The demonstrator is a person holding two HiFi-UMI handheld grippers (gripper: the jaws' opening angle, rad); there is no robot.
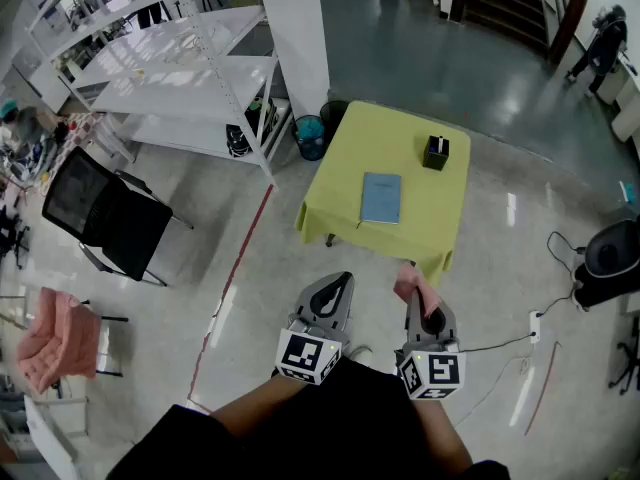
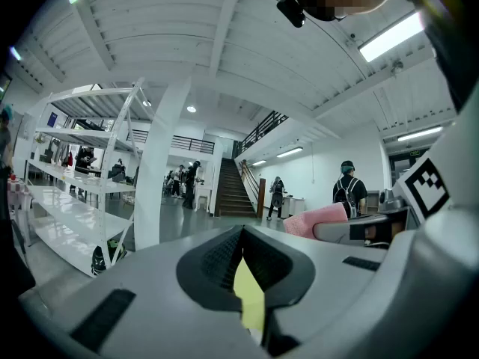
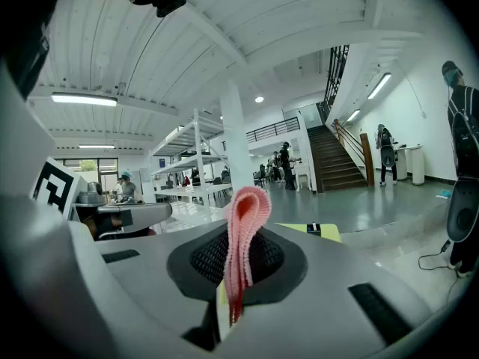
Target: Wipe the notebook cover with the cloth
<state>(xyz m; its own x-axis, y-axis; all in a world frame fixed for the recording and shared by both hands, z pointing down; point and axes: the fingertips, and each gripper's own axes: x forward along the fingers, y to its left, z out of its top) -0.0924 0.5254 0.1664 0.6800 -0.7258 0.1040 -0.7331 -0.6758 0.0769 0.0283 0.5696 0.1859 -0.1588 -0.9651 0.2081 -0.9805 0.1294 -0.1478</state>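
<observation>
Blue notebook lies on the yellow desk at upper centre, well ahead of both grippers, its long axis running away. Right gripper has its fingers clamped on the pink cloth. Left gripper has its fingers together, empty.

One yellow table is standing in the room. One blue notebook is lying near its middle. One black box is sitting by its far right corner. So two things are resting on the table.

The person is holding two grippers, a left gripper and a right gripper. One pink cloth is sticking out of the right one.

Two chairs are standing off to the left, one black chair and one pink chair. One blue bin is sitting beside one white pillar. One white rack of shelves is standing there too.
</observation>
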